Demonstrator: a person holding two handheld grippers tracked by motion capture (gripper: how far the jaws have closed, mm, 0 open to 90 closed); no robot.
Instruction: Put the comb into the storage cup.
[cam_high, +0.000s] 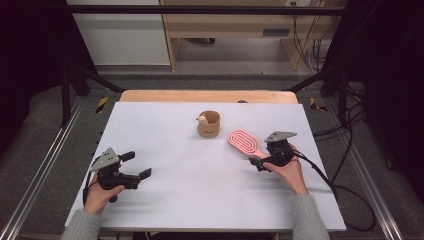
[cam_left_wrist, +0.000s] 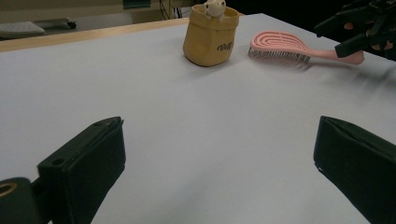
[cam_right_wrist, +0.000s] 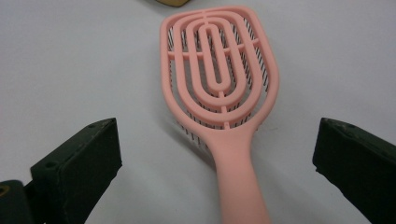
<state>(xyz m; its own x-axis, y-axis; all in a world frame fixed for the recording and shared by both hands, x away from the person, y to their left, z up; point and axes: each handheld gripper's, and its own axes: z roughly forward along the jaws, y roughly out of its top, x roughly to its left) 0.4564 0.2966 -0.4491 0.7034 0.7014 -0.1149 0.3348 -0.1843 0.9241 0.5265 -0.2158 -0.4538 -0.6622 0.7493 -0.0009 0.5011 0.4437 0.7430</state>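
As I look over the white table (cam_high: 200, 185), tan cup (cam_high: 209, 124) holding a small figure (cam_high: 202, 119), pink brush (cam_high: 245, 142) handle between my right gripper's (cam_high: 261, 164) spread jaws, left gripper (cam_high: 137, 165) released.

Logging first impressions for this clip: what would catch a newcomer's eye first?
The pink hairbrush lying bristles down right of the table's centre, its handle running between the open jaws of the right gripper. Beside it to the left stands a tan cup with a small pale figure at its rim. The left gripper waits open at the near left.
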